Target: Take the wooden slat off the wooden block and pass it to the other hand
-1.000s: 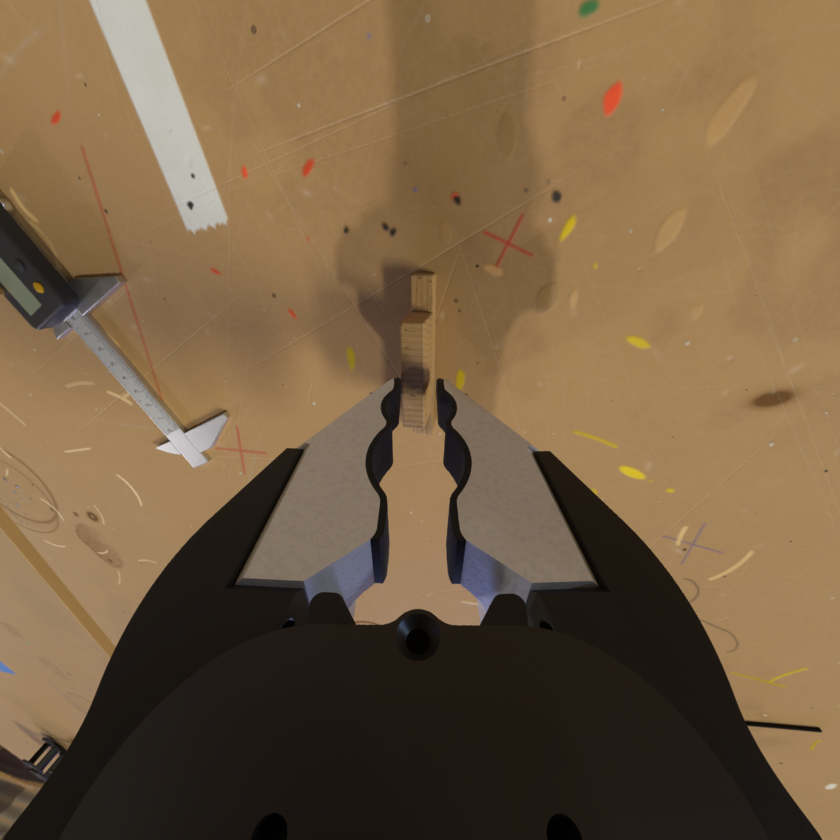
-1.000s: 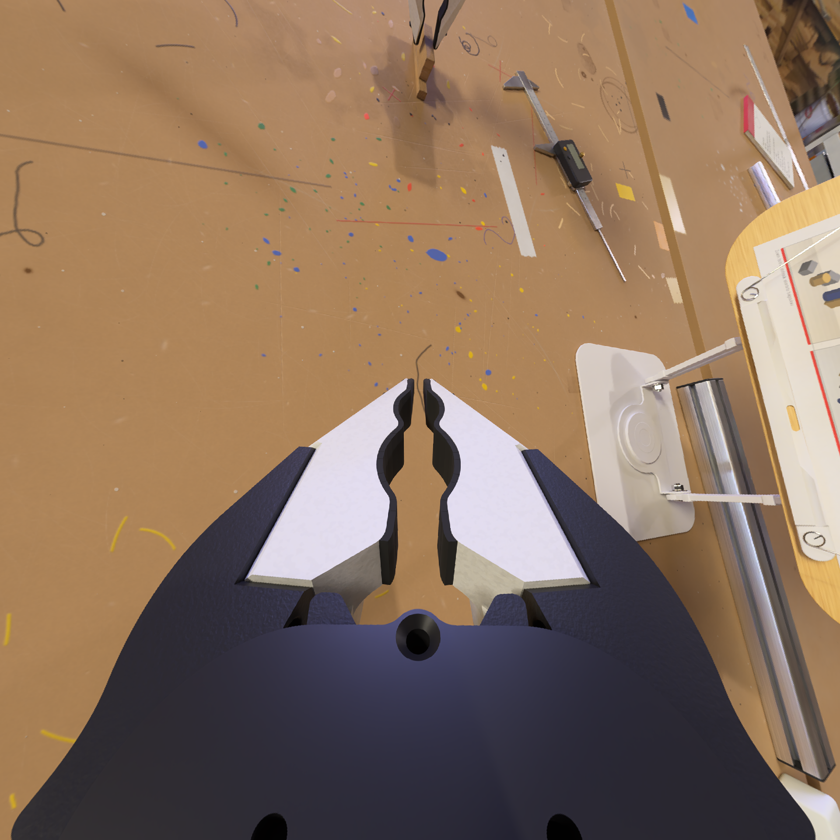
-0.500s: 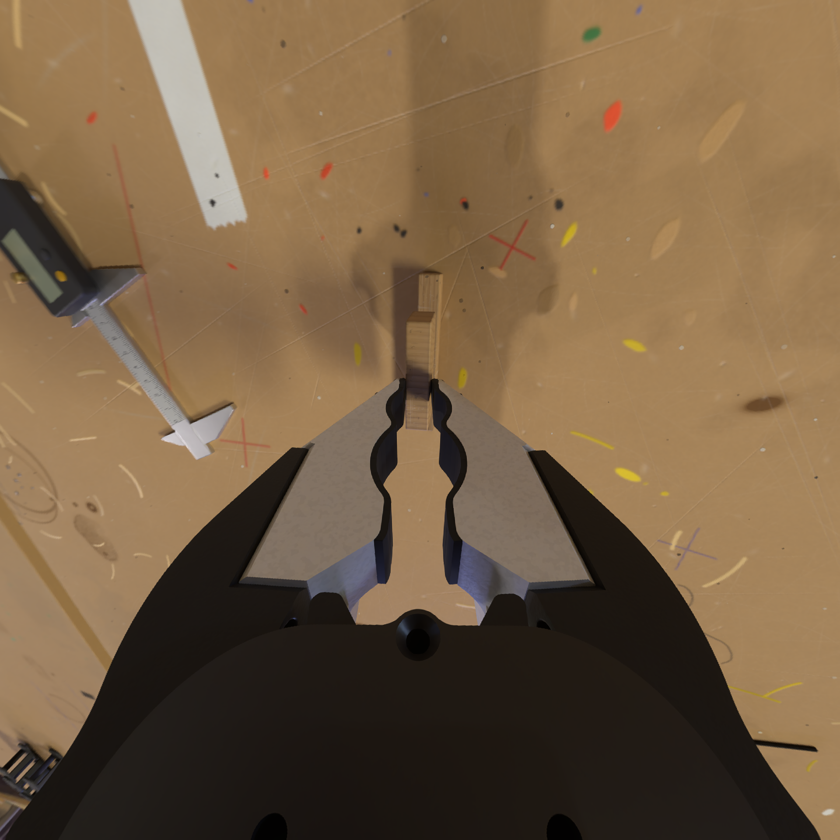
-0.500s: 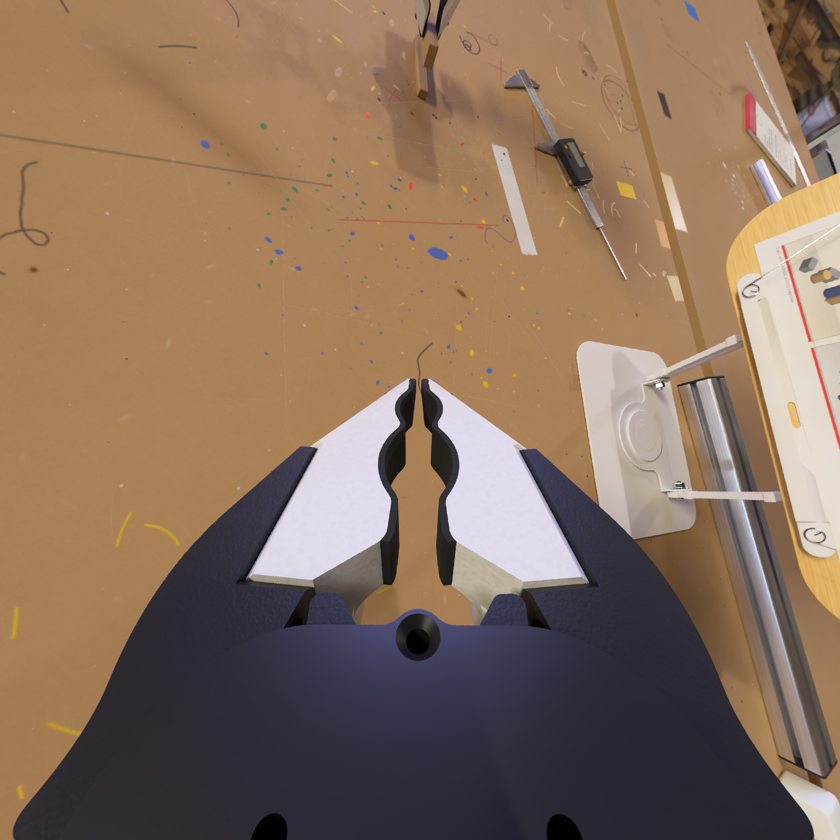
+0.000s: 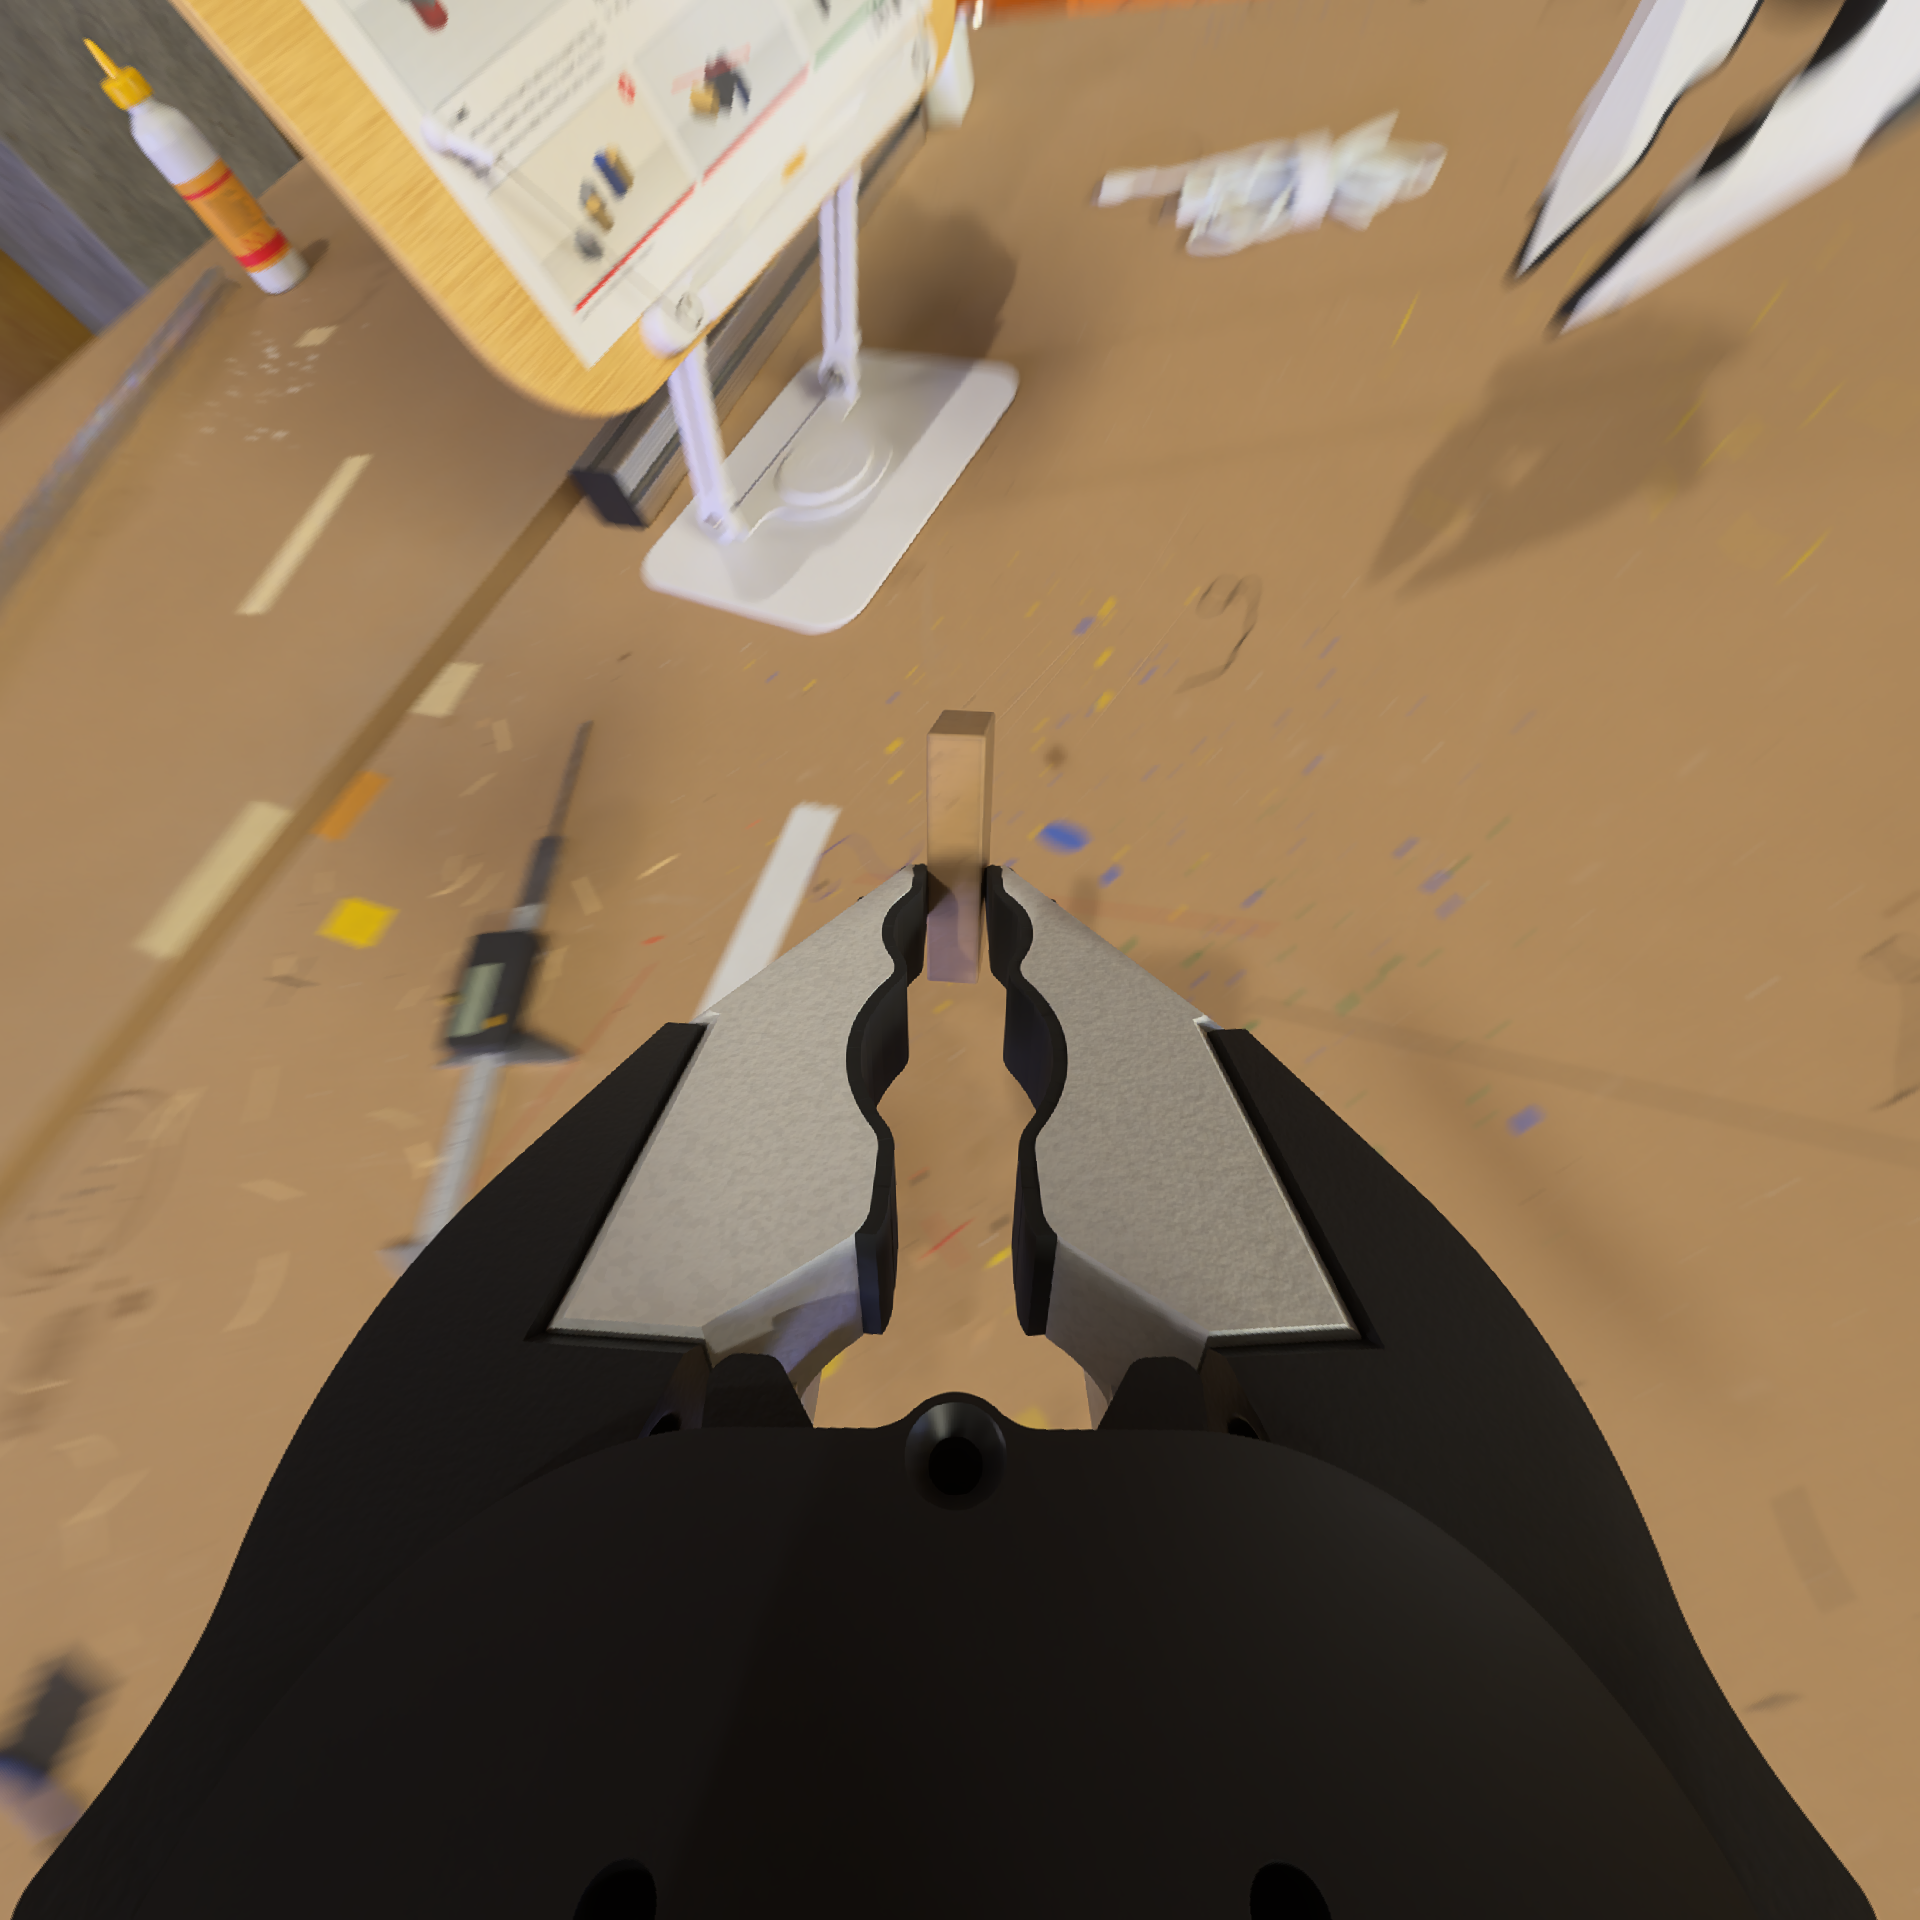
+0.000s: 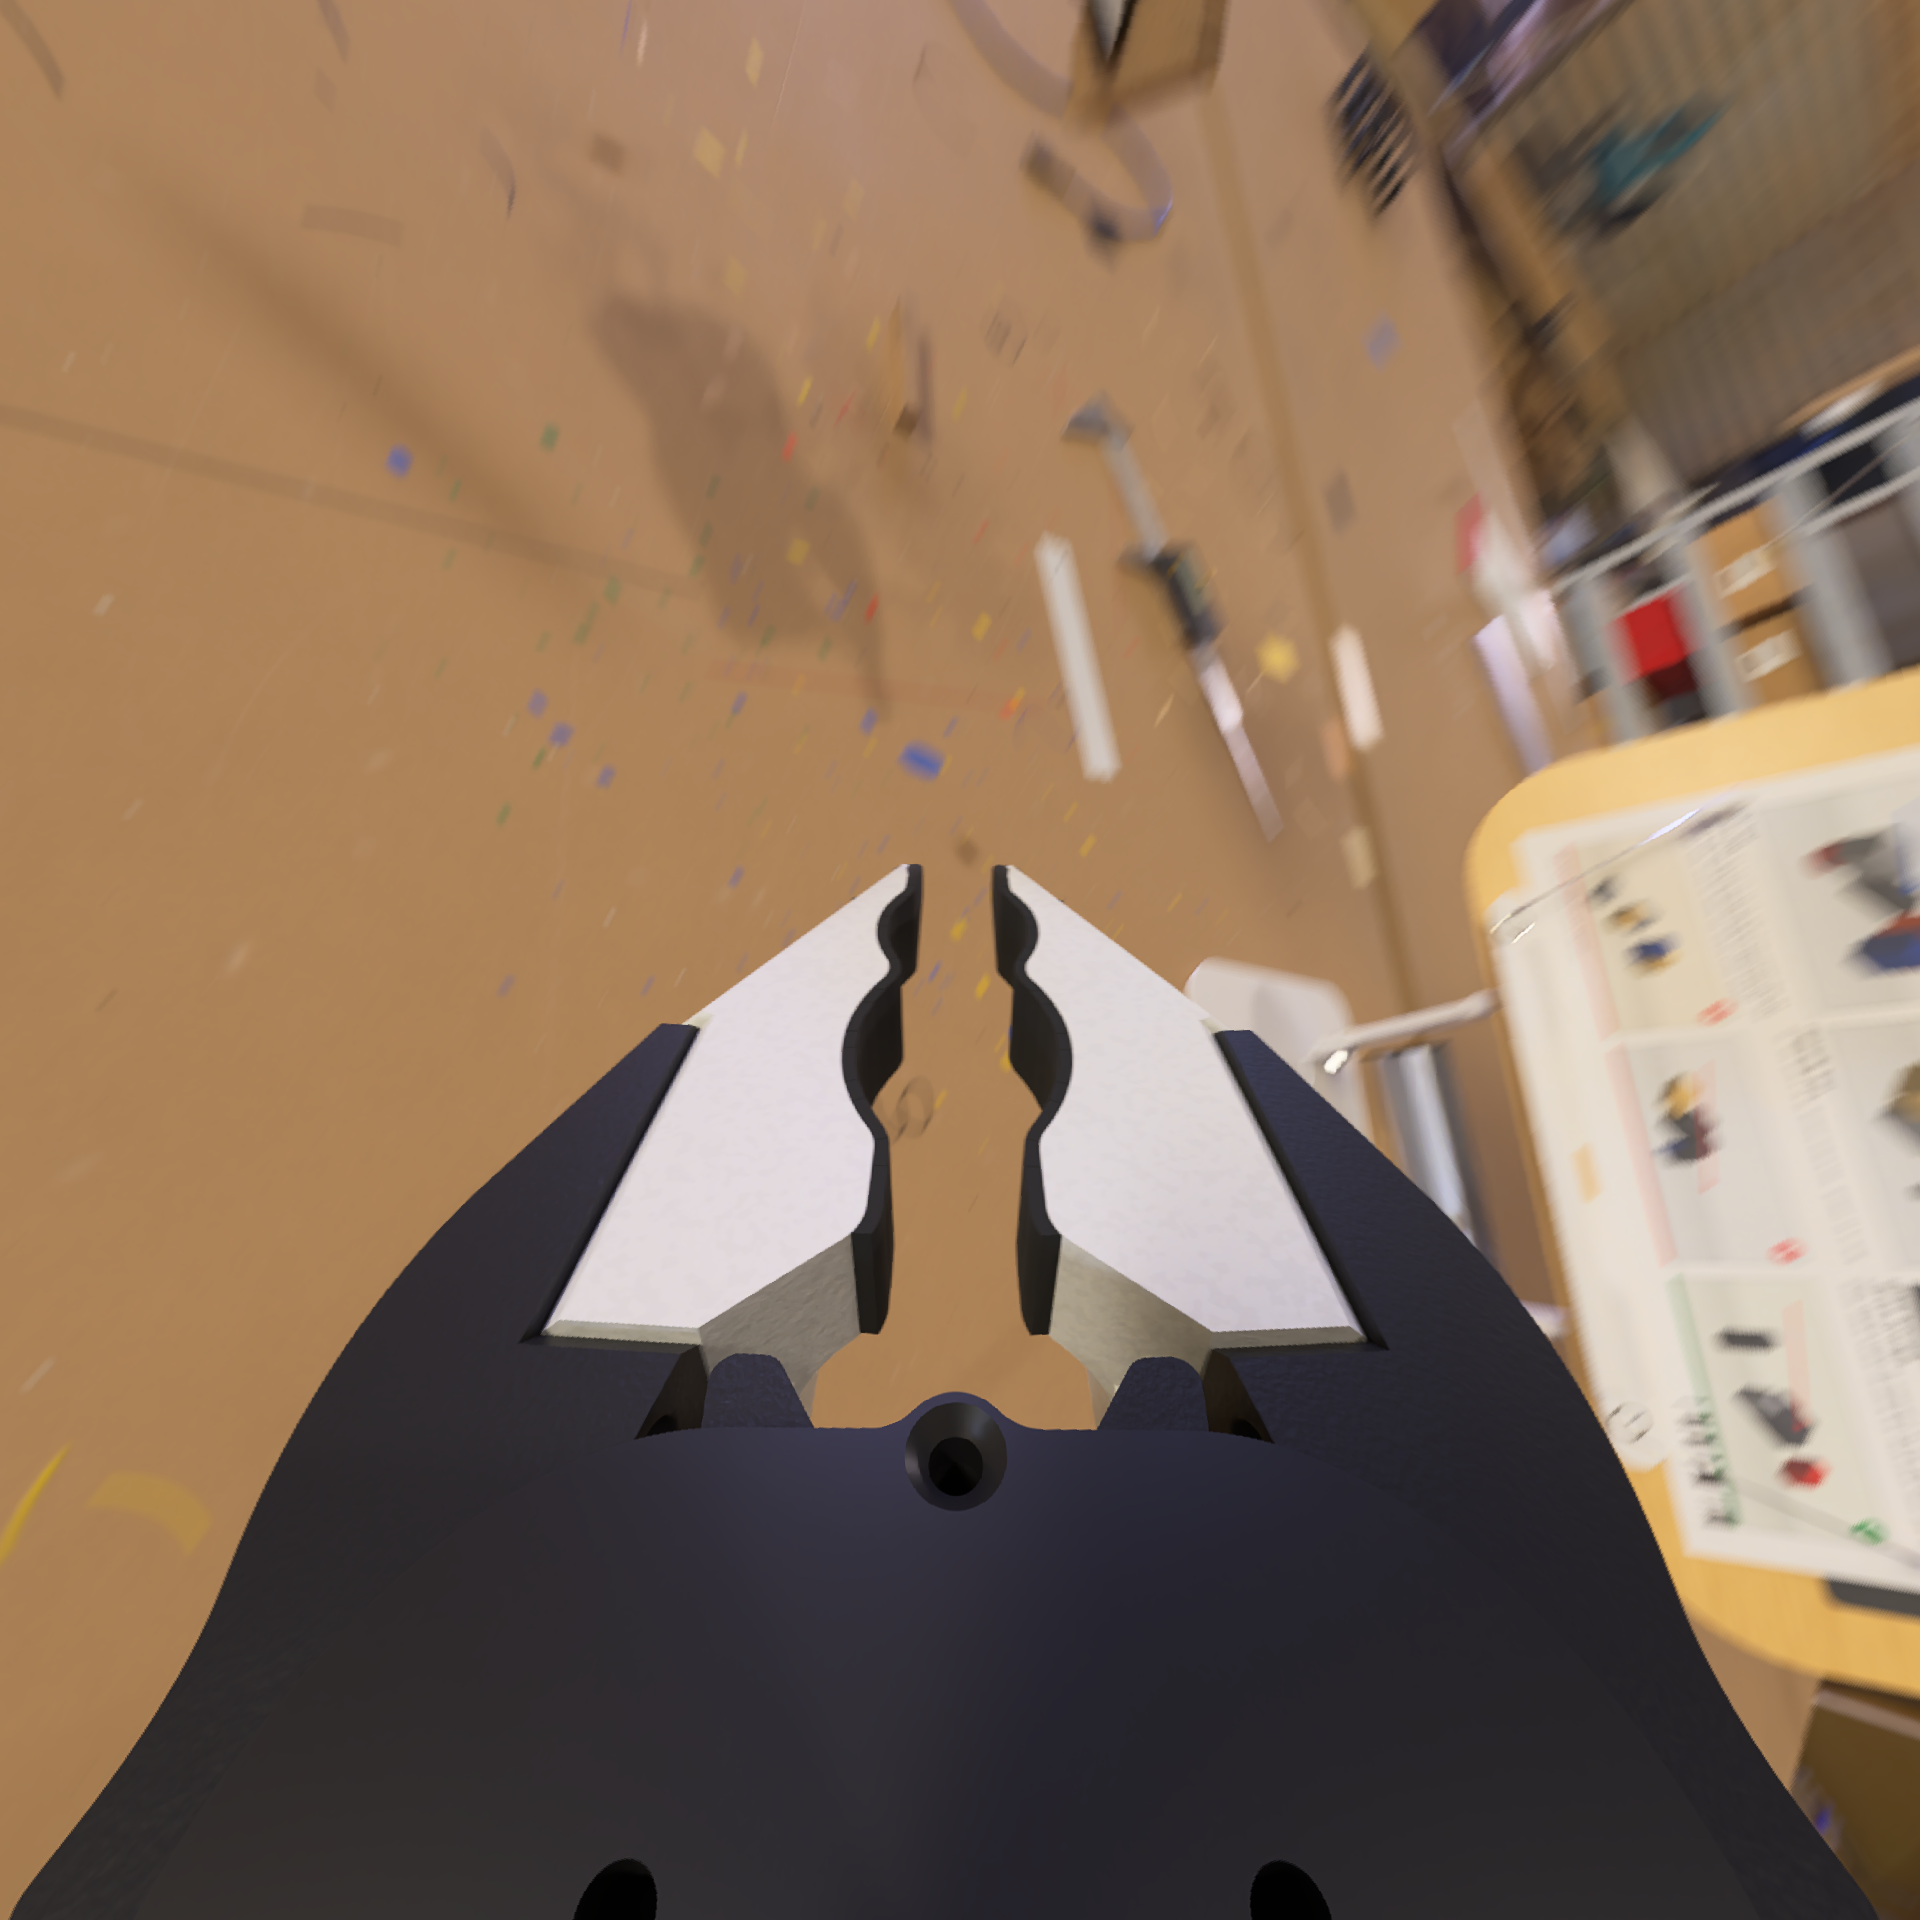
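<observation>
Where paint flecks dot it, brown workbench [image 6: 312, 831] lies blurred.

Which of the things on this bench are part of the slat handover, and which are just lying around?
Part of the job:
wooden slat, clamped in the left gripper
right gripper, empty, fingers slightly apart

Lying about:
digital caliper
white strip
instruction board on its white stand
glue bottle
crumpled paper

Blurred caliper [image 5: 488, 997], crumpled paper [image 5: 1268, 187]
</observation>
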`<state>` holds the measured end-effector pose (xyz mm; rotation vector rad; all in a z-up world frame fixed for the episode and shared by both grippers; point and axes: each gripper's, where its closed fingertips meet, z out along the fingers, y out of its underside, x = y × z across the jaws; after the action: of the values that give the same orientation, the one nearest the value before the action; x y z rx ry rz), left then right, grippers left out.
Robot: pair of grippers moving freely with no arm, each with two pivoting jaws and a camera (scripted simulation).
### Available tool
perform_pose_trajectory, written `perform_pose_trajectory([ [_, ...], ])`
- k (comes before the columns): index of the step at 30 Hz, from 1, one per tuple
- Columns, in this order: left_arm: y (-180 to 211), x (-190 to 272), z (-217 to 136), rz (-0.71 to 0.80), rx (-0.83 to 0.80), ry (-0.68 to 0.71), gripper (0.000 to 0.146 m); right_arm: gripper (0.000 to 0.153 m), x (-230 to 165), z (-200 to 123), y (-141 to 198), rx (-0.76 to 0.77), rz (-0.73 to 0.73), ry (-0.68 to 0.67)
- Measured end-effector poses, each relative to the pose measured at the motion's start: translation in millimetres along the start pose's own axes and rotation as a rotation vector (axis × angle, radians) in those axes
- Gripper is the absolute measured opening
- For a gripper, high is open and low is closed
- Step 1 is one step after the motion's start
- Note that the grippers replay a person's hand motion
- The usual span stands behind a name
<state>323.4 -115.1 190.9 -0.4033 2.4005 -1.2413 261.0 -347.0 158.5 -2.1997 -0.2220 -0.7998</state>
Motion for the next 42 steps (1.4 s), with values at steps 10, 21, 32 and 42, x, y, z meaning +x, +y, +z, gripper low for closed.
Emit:
perform_pose_trajectory([
  [10,-49,97,43,-0.601,0.206,0.35,0.011,0.04,5,15,-91,0.185,-0.429,0.514],
  [21,-71,98,64,-1.175,0.454,0.554,0.011,0.042,13,43,-90,0.132,-0.293,0.687],
  [32,-82,114,75,-1.342,0.425,0.624,0.011,0.041,17,44,-77,-0.025,-0.618,0.824],
  [42,-76,115,79,-1.389,0.408,0.628,0.01,0.014,14,49,-73,-0.053,-0.675,0.808],
])
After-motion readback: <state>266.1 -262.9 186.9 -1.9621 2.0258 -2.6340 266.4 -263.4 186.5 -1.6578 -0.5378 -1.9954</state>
